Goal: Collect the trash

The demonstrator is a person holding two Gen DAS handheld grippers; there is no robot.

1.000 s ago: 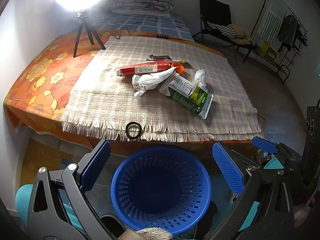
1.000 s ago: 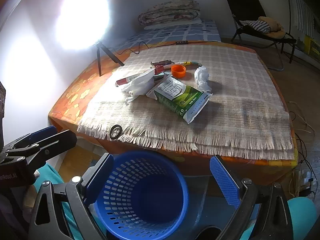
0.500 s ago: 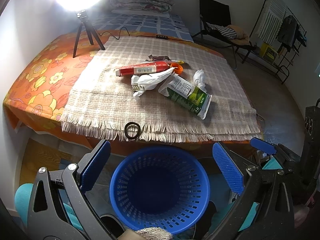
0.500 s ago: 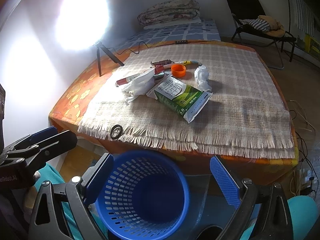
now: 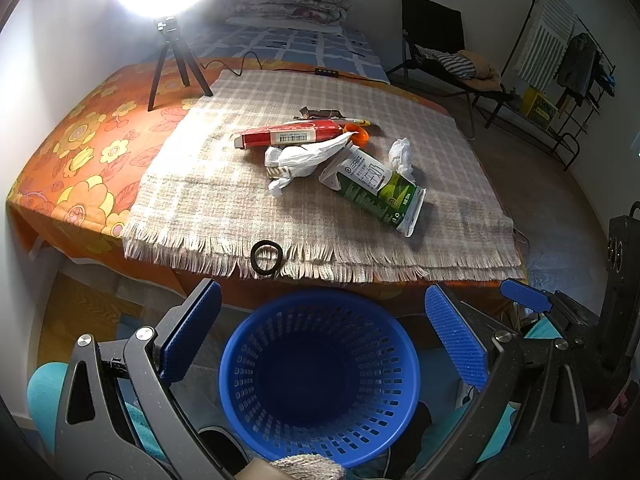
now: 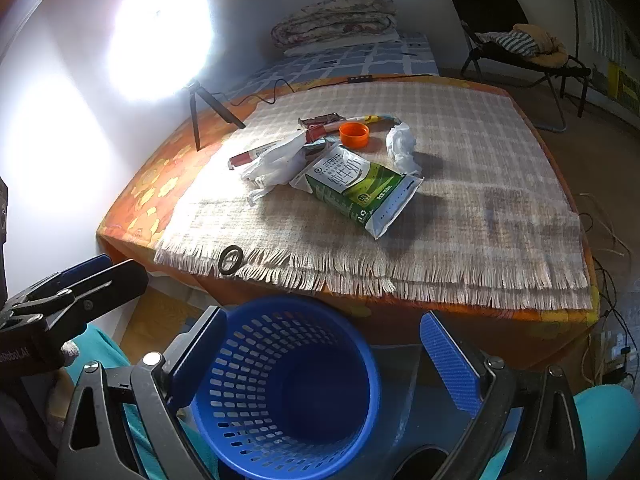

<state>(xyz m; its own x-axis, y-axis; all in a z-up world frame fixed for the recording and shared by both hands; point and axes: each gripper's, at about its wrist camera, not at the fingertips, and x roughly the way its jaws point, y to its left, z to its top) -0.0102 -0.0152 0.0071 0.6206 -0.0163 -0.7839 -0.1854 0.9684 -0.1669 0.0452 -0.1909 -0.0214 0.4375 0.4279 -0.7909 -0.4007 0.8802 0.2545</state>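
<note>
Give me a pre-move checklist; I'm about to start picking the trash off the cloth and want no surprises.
1. Left tongs open and hold nothing: ok.
2. Right tongs open and hold nothing: ok.
3. Blue basket upright, mouth clear, on the floor below the table edge: ok.
4. Basket has room: ok, nothing seen inside.
5. Milk carton lies free on top: ok.
6. Red box clear to lift: not ok, white plastic bag overlaps it.

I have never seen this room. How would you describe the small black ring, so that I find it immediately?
Start from the checked beige cloth that covers the orange flowered table, and follow it to its fringed near edge above the blue basket. The black ring lies there on the fringe, alone. It is the only dark, hollow circle, set well apart from the pile of wrappers and the green carton farther back.
</note>
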